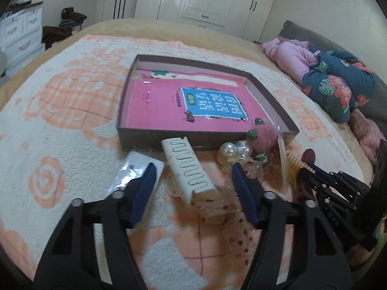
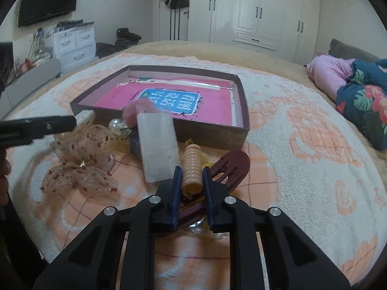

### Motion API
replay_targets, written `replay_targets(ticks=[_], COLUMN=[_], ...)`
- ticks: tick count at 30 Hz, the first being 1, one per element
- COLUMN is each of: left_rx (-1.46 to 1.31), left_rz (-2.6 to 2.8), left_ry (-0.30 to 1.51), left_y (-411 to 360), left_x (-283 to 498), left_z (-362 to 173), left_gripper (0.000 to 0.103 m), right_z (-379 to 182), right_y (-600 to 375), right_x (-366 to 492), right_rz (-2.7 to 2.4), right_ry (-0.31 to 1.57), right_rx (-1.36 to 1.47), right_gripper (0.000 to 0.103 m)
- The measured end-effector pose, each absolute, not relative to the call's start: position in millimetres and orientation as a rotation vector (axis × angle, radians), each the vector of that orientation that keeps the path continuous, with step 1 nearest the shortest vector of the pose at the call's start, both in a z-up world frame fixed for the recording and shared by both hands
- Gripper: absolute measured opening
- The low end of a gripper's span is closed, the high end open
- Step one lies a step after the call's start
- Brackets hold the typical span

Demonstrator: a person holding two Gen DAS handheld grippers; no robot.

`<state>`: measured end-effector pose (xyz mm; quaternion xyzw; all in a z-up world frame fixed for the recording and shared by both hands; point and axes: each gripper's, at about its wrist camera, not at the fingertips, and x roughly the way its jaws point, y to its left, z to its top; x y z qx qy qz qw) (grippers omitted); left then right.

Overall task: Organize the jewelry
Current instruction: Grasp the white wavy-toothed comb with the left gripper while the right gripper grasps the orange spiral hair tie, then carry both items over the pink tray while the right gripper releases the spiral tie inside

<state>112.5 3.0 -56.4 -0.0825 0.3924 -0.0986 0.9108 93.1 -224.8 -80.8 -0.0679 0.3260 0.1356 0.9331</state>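
A fleecy white-and-peach blanket (image 1: 60, 125) is covering the bed. The right gripper (image 2: 191, 176) is pinching a beige spiral hair tie (image 2: 191, 166), which is lying over a maroon comb clip (image 2: 232, 166). The left gripper (image 1: 191, 171) is hovering spread wide around a white hair clip (image 1: 186, 166), beside a sheer bow (image 2: 79, 166). Just beyond, pearls (image 1: 229, 148) and a pink pompom (image 1: 263, 137) are sitting against a shallow brown box (image 1: 135, 130) holding a pink book (image 1: 169, 106).

Near end of beige spiral hair tie (image 2: 192, 169) hidden between right hand-held gripper (image 2: 191, 176) fingers.
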Motion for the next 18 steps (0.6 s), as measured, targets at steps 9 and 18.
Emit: replay_targets(ticks=[9, 18], left_rx=[-0.205, -0.214], left_rz=[-0.155, -0.202], left_ry=[0.906, 0.817], left_y=[9.9, 13.4], left_x=[130.4, 119.7], left_z=[-78.3, -56.2], left_gripper=[0.025, 0.019], right_z=[-69.5, -51.5], right_y=[-239.6, -249.4], right_x=[87.8, 83.3], right_rz=[0.308, 0.309], right_ry=[0.624, 0.56], right_rx=[-0.067, -0.031], right_gripper=[0.017, 0.017])
